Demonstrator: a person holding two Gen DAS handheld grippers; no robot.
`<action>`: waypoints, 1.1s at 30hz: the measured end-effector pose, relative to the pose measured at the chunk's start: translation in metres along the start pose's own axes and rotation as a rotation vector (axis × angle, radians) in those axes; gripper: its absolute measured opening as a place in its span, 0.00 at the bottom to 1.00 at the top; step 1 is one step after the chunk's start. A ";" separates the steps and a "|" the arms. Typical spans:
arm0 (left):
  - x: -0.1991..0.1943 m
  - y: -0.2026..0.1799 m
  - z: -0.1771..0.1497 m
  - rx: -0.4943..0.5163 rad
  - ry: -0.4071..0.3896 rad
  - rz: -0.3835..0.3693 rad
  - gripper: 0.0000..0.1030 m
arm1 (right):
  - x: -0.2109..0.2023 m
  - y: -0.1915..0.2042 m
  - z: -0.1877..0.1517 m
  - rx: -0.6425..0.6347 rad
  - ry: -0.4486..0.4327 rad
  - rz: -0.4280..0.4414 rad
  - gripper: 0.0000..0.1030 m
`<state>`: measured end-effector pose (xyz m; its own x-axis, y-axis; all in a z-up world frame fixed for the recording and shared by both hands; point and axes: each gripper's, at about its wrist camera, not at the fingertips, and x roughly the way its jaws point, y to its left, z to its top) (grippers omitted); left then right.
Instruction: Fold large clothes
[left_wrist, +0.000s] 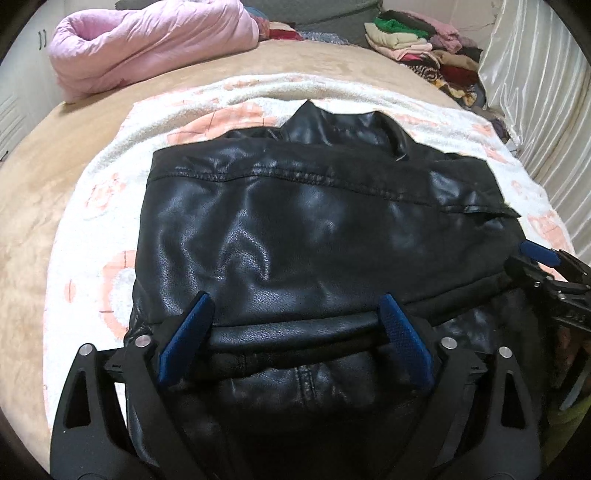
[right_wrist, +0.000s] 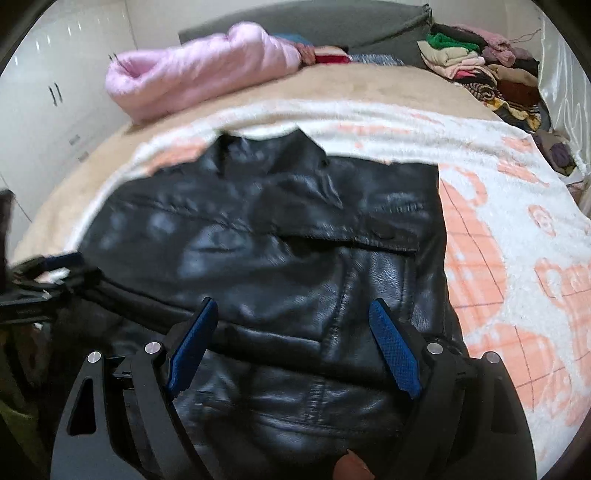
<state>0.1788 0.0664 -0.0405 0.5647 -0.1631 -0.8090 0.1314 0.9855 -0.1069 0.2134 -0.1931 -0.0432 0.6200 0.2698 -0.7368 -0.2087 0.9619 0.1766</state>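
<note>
Two hand-held grippers, left (left_wrist: 295, 325) and right (right_wrist: 293, 332), both spread, straddling jacket's (left_wrist: 314, 221) near fold; fold runs left-right; neither pinching.

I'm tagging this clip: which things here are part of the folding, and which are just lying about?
In the job:
black jacket
left tool
right tool
white blanket under the jacket

Lying about:
pink quilt
clothes pile
curtain
</note>
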 end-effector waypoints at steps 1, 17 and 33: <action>-0.002 0.000 0.000 -0.003 -0.002 -0.005 0.85 | -0.006 0.000 0.001 -0.001 -0.017 0.002 0.83; -0.044 -0.010 0.005 -0.025 -0.061 -0.023 0.91 | -0.057 0.014 0.007 -0.014 -0.114 0.025 0.96; -0.085 -0.019 -0.005 -0.025 -0.121 -0.062 0.91 | -0.088 0.027 0.005 -0.026 -0.159 0.033 0.96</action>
<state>0.1241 0.0616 0.0272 0.6502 -0.2262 -0.7253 0.1494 0.9741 -0.1698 0.1565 -0.1909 0.0298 0.7238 0.3065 -0.6183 -0.2487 0.9516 0.1806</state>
